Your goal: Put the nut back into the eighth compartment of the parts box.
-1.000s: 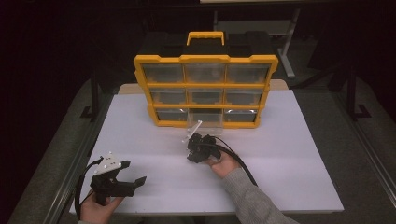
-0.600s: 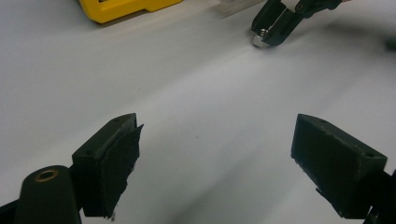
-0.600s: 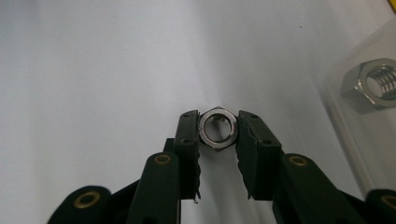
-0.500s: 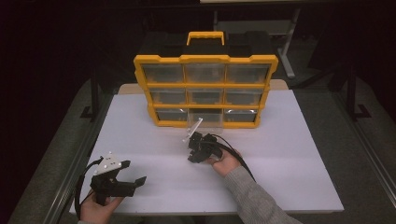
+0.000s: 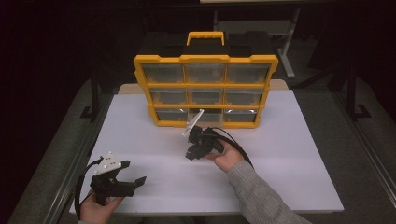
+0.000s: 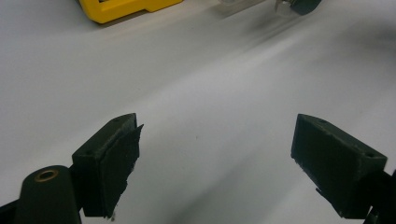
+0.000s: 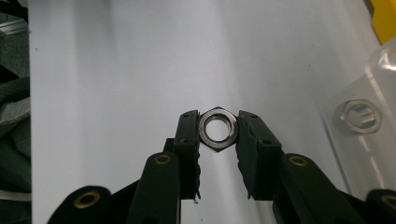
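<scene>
A steel hex nut is clamped between the two black pads of my right gripper, held a little above the white table. In the high view my right gripper hovers at mid-table, just in front of the yellow drawer organizer. A clear plastic drawer stands tilted beside it. That drawer holds another nut. My left gripper rests at the front left of the table, jaws wide open with nothing between them.
The organizer has a black top with a yellow handle and three rows of clear drawers. The white table ends close behind the left hand. Dark floor and metal frame legs surround it.
My right gripper has lifted slightly off the table with the nut in its jaws. The left gripper has stayed where it was.
</scene>
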Demonstrator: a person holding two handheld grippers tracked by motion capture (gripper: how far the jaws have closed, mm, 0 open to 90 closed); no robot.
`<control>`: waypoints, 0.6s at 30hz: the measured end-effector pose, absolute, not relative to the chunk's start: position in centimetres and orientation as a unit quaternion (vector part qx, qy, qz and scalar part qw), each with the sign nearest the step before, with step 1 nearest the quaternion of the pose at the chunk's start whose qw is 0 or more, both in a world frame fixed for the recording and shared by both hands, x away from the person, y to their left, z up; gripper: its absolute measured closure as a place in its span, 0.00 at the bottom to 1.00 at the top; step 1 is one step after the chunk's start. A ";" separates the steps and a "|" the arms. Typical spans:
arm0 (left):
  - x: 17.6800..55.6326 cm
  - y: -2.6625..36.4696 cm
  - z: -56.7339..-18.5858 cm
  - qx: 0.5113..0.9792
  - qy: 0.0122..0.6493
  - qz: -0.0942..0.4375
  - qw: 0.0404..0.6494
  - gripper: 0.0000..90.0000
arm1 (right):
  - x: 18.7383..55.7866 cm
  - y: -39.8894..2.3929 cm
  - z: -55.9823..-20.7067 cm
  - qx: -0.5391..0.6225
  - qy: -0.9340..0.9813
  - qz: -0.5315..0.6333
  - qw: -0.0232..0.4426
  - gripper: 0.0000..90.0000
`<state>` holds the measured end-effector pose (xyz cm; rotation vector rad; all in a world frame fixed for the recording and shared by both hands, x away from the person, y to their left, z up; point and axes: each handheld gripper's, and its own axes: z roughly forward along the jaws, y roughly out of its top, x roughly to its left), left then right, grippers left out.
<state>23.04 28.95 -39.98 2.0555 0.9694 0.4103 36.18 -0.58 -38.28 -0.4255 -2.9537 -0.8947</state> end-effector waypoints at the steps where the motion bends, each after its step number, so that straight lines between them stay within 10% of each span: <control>1: 23.0 28.9 -40.0 0.814 0.384 0.162 0.404 0.17 | 36.1 -0.6 -37.9 -0.140 -0.948 -0.287 0.017 0.77; 18: 23.0 29.0 -40.0 0.816 0.384 0.162 0.402 0.17 | 37.2 -2.1 -33.5 -0.144 -0.941 -0.305 0.020 0.77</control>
